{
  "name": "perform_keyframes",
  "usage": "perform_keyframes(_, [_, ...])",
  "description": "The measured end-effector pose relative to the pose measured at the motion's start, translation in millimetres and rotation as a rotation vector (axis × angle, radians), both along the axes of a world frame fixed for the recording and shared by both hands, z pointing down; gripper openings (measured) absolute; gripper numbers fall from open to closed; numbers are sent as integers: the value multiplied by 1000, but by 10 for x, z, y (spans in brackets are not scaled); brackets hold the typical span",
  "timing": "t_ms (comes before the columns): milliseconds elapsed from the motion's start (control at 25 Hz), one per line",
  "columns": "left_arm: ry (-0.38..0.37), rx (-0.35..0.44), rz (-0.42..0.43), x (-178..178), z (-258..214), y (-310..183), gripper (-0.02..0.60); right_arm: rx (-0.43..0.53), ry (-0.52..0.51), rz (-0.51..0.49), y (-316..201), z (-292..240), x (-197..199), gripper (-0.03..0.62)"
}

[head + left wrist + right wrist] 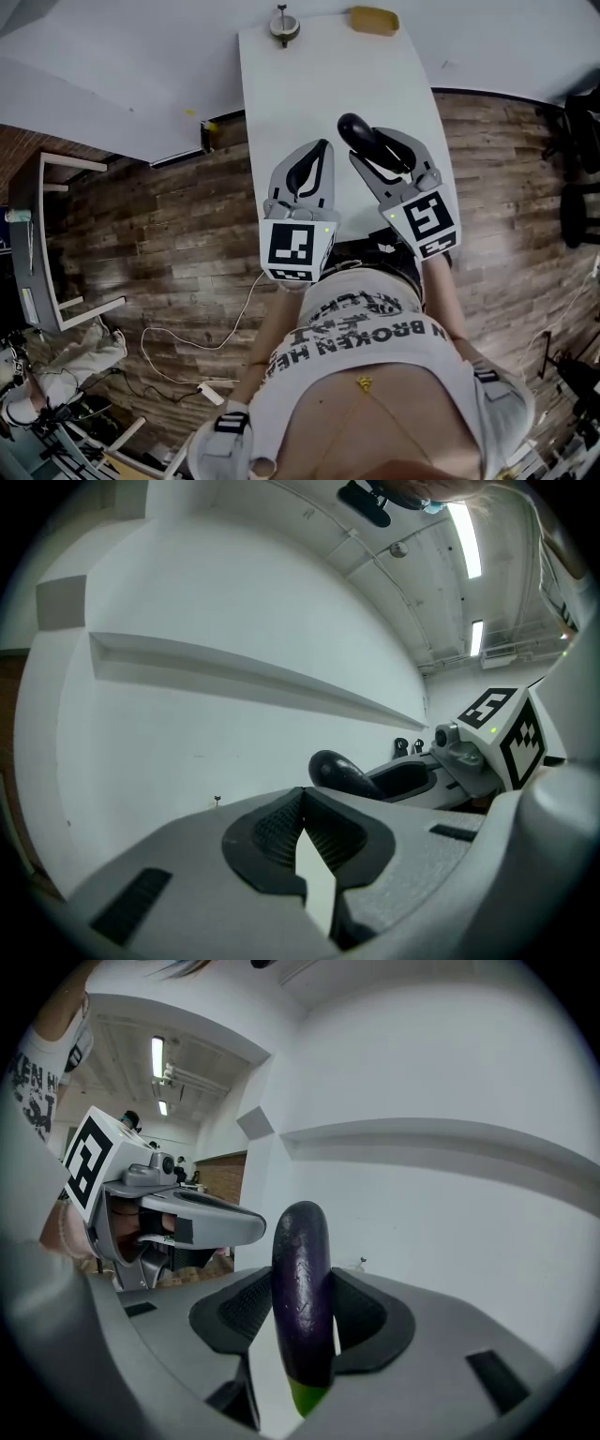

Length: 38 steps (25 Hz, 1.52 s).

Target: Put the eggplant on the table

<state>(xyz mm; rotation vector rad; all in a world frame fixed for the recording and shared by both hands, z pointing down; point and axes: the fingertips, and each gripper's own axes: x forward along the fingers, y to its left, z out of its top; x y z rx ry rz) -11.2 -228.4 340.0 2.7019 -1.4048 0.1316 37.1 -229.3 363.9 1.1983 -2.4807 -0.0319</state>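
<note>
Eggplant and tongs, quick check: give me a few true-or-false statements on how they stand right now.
1. The right tongs are clamped on the eggplant. True.
2. The left tongs also grip the eggplant. False: they are shut and empty.
3. The eggplant's green end points away from the right tongs' body. False: the green end sits toward the body, and the dark tip sticks out ahead.
4. A yellow object lies at the far end of the white table. True.

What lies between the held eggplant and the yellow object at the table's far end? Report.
Bare white table separates eggplant from yellow object, per head view.
</note>
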Motion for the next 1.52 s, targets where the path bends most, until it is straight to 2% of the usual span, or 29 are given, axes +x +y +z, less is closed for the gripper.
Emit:
perform_keyframes(520, [1,-13,-49,164,42,-8,-2,-7,-10,-62,-29,25,152,195])
perform_keyframes(1520, [-10,-46,-77,84,153,-34,-2,-78,33,-93,-195,350,139,195])
